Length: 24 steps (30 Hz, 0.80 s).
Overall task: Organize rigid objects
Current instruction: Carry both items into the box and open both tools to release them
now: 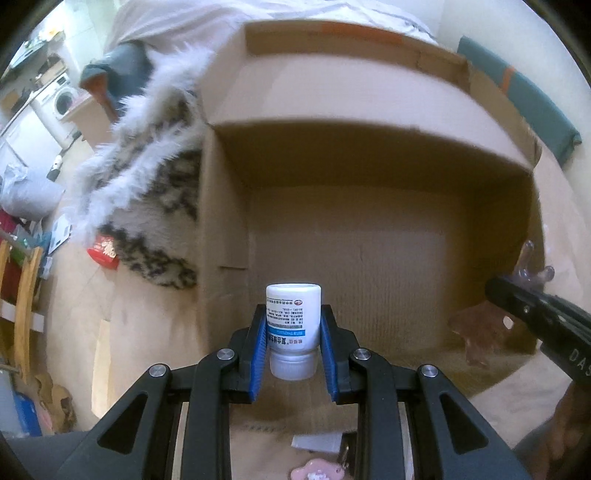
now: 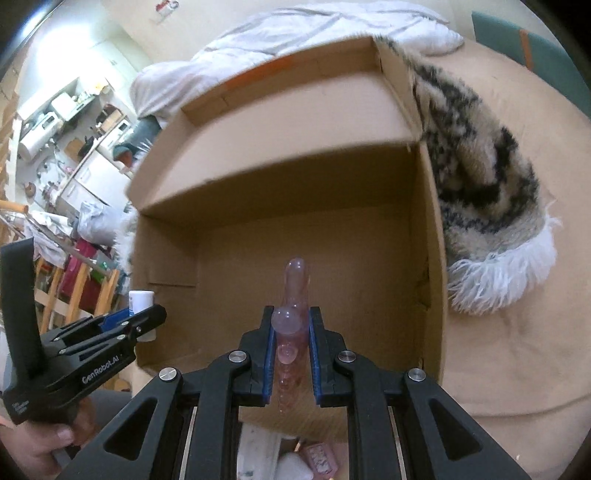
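My left gripper (image 1: 293,308) is shut on a white pill bottle (image 1: 293,328), held with its cap toward the camera over the near edge of an open cardboard box (image 1: 369,166). My right gripper (image 2: 291,312) is shut on a translucent pink knobbly piece (image 2: 295,280), also above the near part of the box (image 2: 295,184), whose floor looks bare. Each gripper shows in the other's view: the right gripper (image 1: 498,291) with the pink piece (image 1: 532,273) at the right edge, the left gripper (image 2: 155,314) with the bottle (image 2: 141,301) at the left, held by a hand.
A furry black-and-white throw (image 1: 155,177) with a white fringe lies against the box's side (image 2: 480,177). The box sits on a beige bed surface (image 2: 517,350) with a white duvet (image 2: 295,33) behind. A small pink item (image 1: 314,470) lies below the grippers. A cluttered room lies to the left.
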Available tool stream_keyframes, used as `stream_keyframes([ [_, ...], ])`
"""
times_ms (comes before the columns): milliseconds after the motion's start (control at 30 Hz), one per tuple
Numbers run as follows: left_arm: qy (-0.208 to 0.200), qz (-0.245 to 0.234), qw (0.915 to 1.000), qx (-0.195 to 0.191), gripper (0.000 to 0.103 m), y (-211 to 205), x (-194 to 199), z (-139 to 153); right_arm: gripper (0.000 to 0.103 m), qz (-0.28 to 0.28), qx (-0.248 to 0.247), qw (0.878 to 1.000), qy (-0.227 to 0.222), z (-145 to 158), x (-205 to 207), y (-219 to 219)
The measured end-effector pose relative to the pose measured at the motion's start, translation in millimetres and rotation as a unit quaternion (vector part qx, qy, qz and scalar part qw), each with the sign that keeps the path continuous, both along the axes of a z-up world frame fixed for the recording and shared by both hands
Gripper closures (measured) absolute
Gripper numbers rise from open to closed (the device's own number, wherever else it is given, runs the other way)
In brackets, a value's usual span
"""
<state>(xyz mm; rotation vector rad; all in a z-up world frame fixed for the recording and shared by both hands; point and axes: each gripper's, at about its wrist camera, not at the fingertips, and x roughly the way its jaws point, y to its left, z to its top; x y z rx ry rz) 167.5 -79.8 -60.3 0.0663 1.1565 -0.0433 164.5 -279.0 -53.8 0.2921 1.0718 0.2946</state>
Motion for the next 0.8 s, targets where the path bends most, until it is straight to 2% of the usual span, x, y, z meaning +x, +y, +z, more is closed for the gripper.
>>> stream_keyframes([
  [333,0.015,-0.011,0.9996,0.023,0.079,-21,12,-36,0.087,0.012,-0.016,0.999,0.035,-39,17,15],
  [800,0.032,-0.01,0.9986,0.041,0.079,-38,23,-62,0.087,-0.003,-0.012,0.998,0.069,-59,33,21],
])
